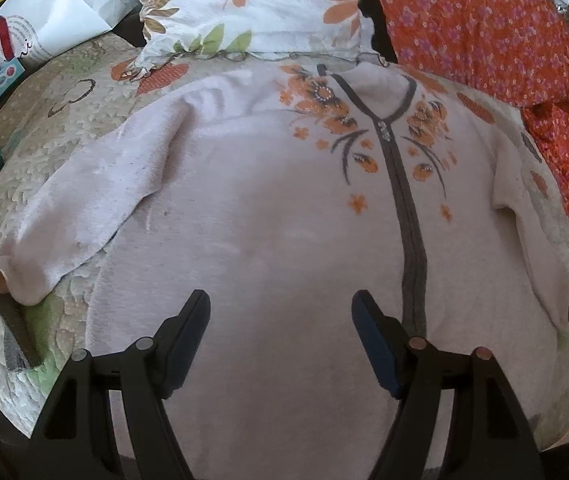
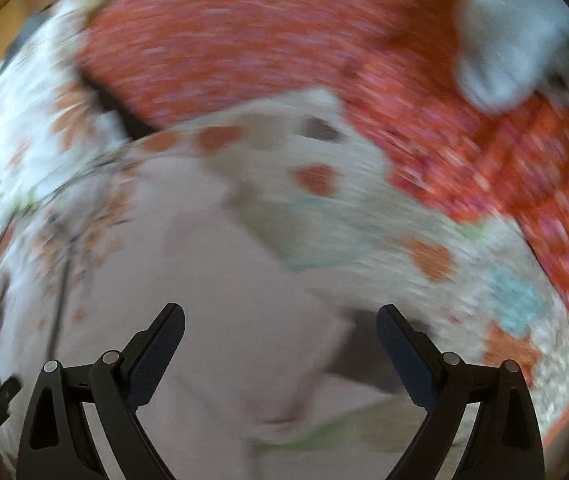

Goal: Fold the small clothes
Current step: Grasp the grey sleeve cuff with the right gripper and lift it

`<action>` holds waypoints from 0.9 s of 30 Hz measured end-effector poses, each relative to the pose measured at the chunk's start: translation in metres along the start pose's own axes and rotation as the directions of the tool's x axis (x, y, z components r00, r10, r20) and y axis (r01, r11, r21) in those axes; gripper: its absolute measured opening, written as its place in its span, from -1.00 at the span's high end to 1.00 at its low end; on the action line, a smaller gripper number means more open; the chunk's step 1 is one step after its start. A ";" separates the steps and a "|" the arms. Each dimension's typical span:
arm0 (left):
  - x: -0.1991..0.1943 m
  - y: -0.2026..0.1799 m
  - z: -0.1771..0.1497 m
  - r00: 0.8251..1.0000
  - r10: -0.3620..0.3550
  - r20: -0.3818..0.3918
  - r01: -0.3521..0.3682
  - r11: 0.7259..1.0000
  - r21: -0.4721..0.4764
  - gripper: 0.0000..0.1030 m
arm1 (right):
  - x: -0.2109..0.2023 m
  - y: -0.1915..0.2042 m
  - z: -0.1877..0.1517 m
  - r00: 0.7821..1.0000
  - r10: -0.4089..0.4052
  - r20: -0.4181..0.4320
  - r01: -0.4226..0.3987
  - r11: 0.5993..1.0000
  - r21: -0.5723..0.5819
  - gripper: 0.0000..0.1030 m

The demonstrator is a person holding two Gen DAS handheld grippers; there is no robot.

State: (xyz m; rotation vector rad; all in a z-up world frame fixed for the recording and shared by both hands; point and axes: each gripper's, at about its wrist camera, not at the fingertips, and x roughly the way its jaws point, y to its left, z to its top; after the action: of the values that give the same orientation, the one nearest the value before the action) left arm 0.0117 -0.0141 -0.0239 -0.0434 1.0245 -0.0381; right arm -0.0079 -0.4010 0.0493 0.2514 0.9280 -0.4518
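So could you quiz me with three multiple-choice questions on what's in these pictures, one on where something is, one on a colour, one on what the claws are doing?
1. Where does the red flowered cloth lie in the left view?
A. upper right, beyond the top
B. under the left sleeve
C. between the claw's fingers

2. What colour are the flowers printed on the pale top?
A. blue
B. orange
C. purple

3. How do the left claw and right claw stand?
A. both shut on the top
B. left shut, right open
C. both open, holding nothing

Answers: 1 A, the red cloth fills the upper right corner past the top's collar. 2 B, orange blooms sit on either side of the grey zip. 3 C, each claw's fingers stand wide apart with only cloth seen beyond them.
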 end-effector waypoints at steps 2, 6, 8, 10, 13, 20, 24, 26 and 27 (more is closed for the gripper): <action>-0.004 0.003 0.001 1.000 -0.005 0.010 0.005 1.000 -0.004 -0.41 | 0.015 -0.032 -0.001 0.995 -0.091 -0.040 0.093 0.995 0.047 -0.92; -0.009 0.009 0.001 1.000 -0.006 0.028 0.007 1.000 -0.023 -0.53 | 0.039 -0.073 -0.018 0.984 -0.103 -0.145 0.120 0.986 0.117 -0.92; -0.009 0.011 0.000 1.000 -0.003 0.029 0.004 0.999 -0.032 -0.53 | 0.047 -0.079 -0.029 0.982 -0.003 -0.187 0.037 0.983 0.181 -0.92; -0.008 0.013 0.000 1.000 -0.002 0.026 0.004 0.999 -0.040 -0.53 | 0.050 -0.077 -0.035 0.981 0.062 -0.185 -0.019 0.974 0.225 -0.92; -0.005 0.015 -0.002 1.000 0.001 0.016 -0.001 0.999 -0.051 -0.53 | 0.048 -0.063 -0.035 0.979 0.140 -0.147 -0.106 0.970 0.218 -0.57; -0.005 0.021 -0.002 1.000 -0.005 0.007 0.005 0.998 -0.069 -0.53 | 0.023 -0.055 -0.009 0.992 0.084 -0.091 -0.074 0.992 0.101 0.68; -0.007 0.025 0.002 1.000 -0.015 0.012 0.016 0.996 -0.089 -0.53 | -0.004 -0.097 0.030 0.995 -0.101 0.021 0.098 0.987 0.130 0.69; -0.007 0.027 0.003 1.000 -0.020 0.013 0.021 0.994 -0.103 -0.53 | -0.014 -0.119 0.043 0.964 -0.255 0.073 0.245 0.961 0.126 0.69; -0.007 0.028 0.004 1.000 -0.022 0.012 0.023 0.994 -0.107 -0.53 | -0.014 -0.128 0.049 0.944 -0.319 0.087 0.307 0.943 0.127 0.69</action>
State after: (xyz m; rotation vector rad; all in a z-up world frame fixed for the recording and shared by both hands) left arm 0.0118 0.0139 -0.0173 -0.1532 1.0147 -0.0033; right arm -0.0414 -0.5290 0.0873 0.1794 0.8412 -0.8063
